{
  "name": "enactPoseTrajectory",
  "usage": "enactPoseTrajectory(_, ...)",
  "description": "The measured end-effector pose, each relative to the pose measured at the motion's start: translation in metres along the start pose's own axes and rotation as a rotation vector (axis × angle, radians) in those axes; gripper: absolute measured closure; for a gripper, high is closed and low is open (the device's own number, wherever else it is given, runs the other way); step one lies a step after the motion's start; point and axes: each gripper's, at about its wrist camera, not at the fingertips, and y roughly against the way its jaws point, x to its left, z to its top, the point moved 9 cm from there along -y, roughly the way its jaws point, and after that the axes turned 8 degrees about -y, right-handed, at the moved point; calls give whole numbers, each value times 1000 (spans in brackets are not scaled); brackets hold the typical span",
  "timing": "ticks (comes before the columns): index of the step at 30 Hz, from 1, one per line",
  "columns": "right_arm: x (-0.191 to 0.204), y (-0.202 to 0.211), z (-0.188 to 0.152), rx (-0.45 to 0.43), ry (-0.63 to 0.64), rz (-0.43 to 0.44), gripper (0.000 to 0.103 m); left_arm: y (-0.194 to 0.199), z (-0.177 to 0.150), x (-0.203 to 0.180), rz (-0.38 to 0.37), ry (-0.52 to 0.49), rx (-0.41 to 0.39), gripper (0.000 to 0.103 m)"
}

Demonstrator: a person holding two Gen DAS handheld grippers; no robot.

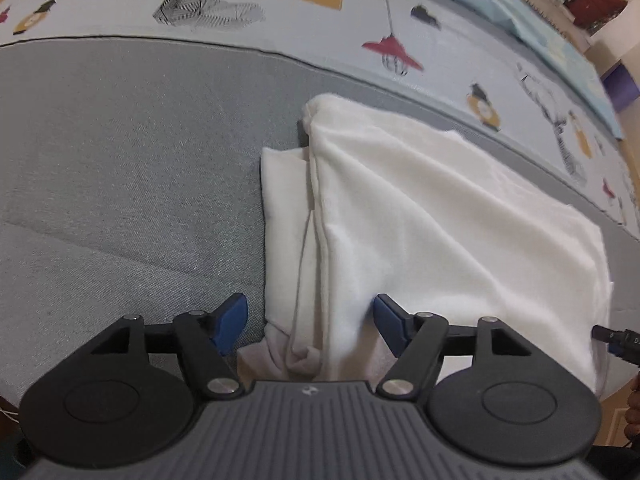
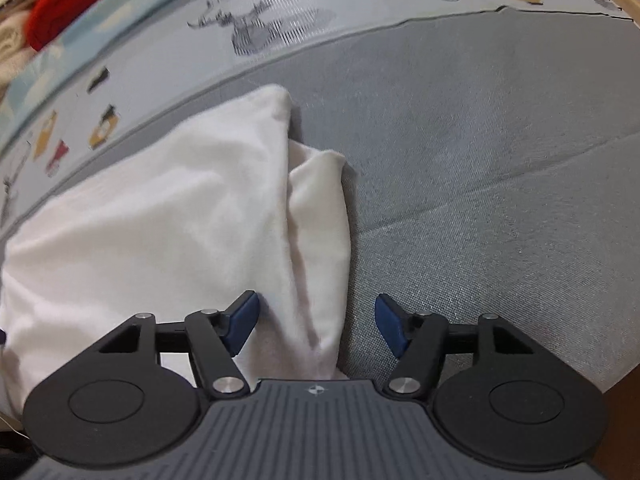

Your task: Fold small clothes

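A white garment (image 1: 440, 220) lies folded on a grey cloth surface (image 1: 120, 140). A narrower under-layer (image 1: 282, 220) sticks out along its left side. My left gripper (image 1: 310, 312) is open, its blue pads (image 1: 232, 320) standing apart on either side of the garment's near left edge without pressing it. In the right wrist view the same garment (image 2: 160, 220) fills the left half, with a folded flap (image 2: 320, 208) along its right side. My right gripper (image 2: 316, 308) is open too, straddling that flap's near end, with the right pad (image 2: 388, 324) over the grey surface (image 2: 480, 160).
Beyond the grey surface lies a pale sheet (image 1: 240, 0) printed with deer and lamps. A light blue cloth (image 1: 500, 0) lies at the far right and a red item (image 2: 80, 0) at the far left. A dark part of the other gripper (image 1: 612, 338) shows at the right edge.
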Motion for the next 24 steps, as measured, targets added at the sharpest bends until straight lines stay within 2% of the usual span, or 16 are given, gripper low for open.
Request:
enactPoseTrajectory(2, 2, -1, 2, -2, -4, 4, 42, -10, -3, 1, 21, -34, 31, 39)
enactPoseTrajectory(3, 4, -1, 2, -2, 0, 15, 54, -14, -3, -1, 15, -55, 36, 50)
enactPoseTrajectory(4, 8, -2, 2, 2, 6, 33, 61, -17, -2, -4, 5, -75, 28, 63)
enactPoseTrajectory(6, 15, -2, 2, -8, 29, 51, 87, -16, 2, -8, 1, -103, 2, 80)
enactPoseTrajectory(7, 18, -1, 3, -14, 38, 51, 90, -14, 4, -7, 0, -105, -12, 83)
enactPoseTrajectory(12, 30, 5, 16, -94, 18, 65, 95, 6, 14, 10, 2, -42, -112, 85)
enactPoseTrajectory(16, 55, 10, 24, -161, 72, 81, 95, 26, 18, 17, 15, -46, -182, 84)
enactPoseTrajectory(19, 65, 6, 25, -178, 113, 44, 95, 33, 17, 22, -27, -27, -182, 80)
enactPoseTrajectory(22, 60, 7, 26, -179, 98, 1, 88, 36, 16, 37, 3, 1, -169, 79)
enactPoseTrajectory(24, 59, 8, 26, -182, 90, -3, 85, 35, 11, 43, -41, 54, -142, 73)
